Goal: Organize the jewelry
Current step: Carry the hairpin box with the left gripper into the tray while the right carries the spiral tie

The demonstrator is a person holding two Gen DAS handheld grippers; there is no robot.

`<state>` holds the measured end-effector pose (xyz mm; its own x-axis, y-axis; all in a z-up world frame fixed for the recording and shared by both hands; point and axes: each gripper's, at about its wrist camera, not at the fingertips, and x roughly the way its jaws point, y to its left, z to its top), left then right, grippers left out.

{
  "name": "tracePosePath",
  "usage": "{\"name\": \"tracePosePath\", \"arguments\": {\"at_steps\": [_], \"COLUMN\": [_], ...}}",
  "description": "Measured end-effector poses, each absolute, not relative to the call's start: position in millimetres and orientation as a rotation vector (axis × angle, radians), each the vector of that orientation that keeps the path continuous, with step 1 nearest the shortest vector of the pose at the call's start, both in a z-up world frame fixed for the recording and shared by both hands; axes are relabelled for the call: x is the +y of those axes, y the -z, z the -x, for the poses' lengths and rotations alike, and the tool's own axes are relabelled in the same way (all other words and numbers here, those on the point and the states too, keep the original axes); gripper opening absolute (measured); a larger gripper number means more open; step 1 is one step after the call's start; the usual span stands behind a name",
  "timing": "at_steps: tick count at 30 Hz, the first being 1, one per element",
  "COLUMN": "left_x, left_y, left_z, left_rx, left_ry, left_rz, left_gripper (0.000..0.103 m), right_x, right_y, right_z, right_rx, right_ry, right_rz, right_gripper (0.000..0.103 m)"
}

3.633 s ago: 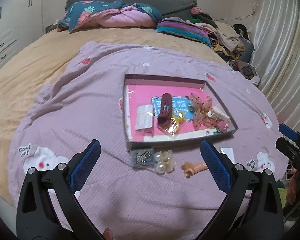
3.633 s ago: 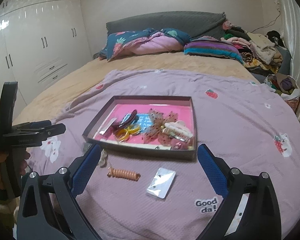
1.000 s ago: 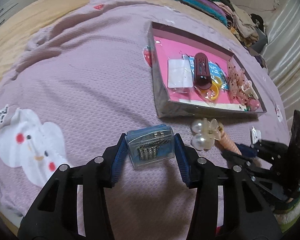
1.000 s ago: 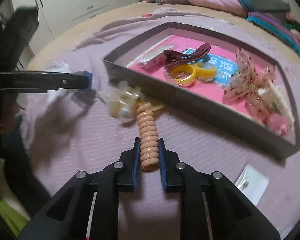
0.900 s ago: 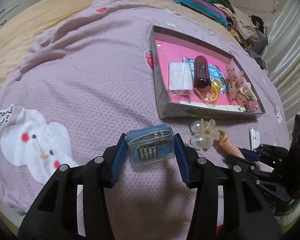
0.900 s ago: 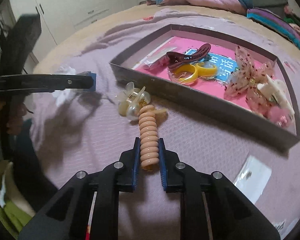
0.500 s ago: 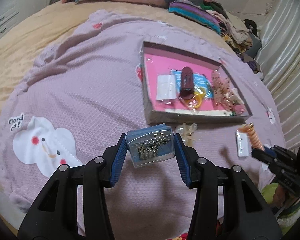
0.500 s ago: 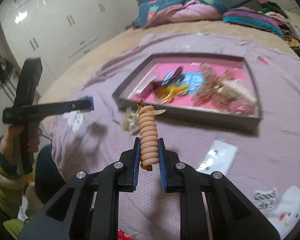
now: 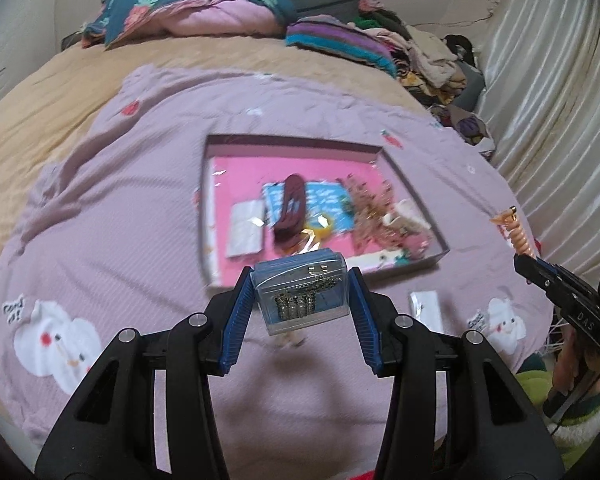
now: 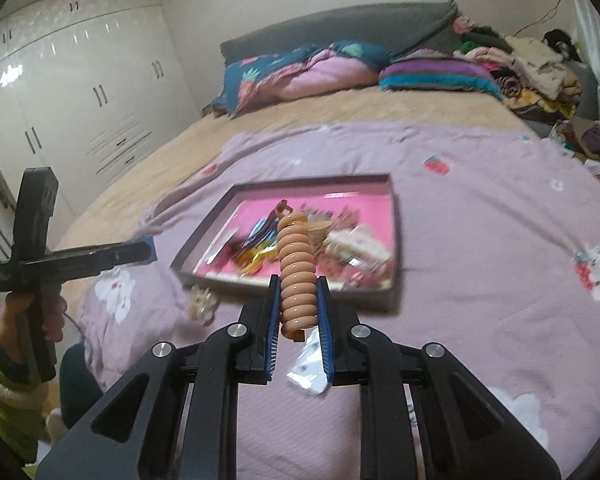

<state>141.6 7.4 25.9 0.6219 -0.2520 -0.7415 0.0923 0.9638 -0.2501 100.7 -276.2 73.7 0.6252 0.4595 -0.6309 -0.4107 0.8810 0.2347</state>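
A small clear-blue plastic box with metal pieces inside [image 9: 303, 290] is clamped between the blue-padded jaws of the left gripper [image 9: 300, 300], its sides pressed by both pads, and it is held in the air above the lilac quilted blanket printed with white bears and strawberries [image 9: 112, 216]. A peach-coloured spiral hair clip with a small metal end [image 10: 297, 276] is gripped upright between the narrowly set jaws of the right gripper [image 10: 298, 320], with most of its coiled length standing out past the fingertips. In the left wrist view the same clip [image 9: 518, 234] is seen at the far right, clear of the blanket. A shallow grey-walled cardboard tray with a pink floor [image 9: 212, 208] lies on the blanket beyond both tools. Inside it are seen a dark maroon claw clip [image 9: 291, 208], a yellow ring-shaped piece [image 9: 320, 226], a blue printed card [image 9: 324, 200], a white packet [image 9: 244, 228] and a sparkly pink mesh bow [image 9: 374, 216], all blurred. A small clear sachet [image 9: 424, 308] rests on the blanket just in front of the tray, and a pearl-and-cream hair clip [image 10: 200, 302] lies near the tray's left front corner. A hand in a green and white sleeve [image 10: 32, 312] is seen on the left gripper's handle.
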Motion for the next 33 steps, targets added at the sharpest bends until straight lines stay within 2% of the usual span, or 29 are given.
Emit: {"name": "tracePosePath", "arguments": {"at_steps": [15,33], "left_x": [-30,-19], "left_y": [-44,-20], "left_z": [-179,-228], "left_rx": [0.837,0.880], "left_ry": [0.263,0.217], "left_rz": [0.161,0.139], "left_gripper": [0.038,0.038], "right_x": [-284,-251], "right_y": [-105,-97], "right_z": [-117,-166], "right_rx": [0.649,0.669], "right_ry": [-0.457,-0.492], "right_rz": [-0.066,-0.053], "right_gripper": [0.016,0.016]}}
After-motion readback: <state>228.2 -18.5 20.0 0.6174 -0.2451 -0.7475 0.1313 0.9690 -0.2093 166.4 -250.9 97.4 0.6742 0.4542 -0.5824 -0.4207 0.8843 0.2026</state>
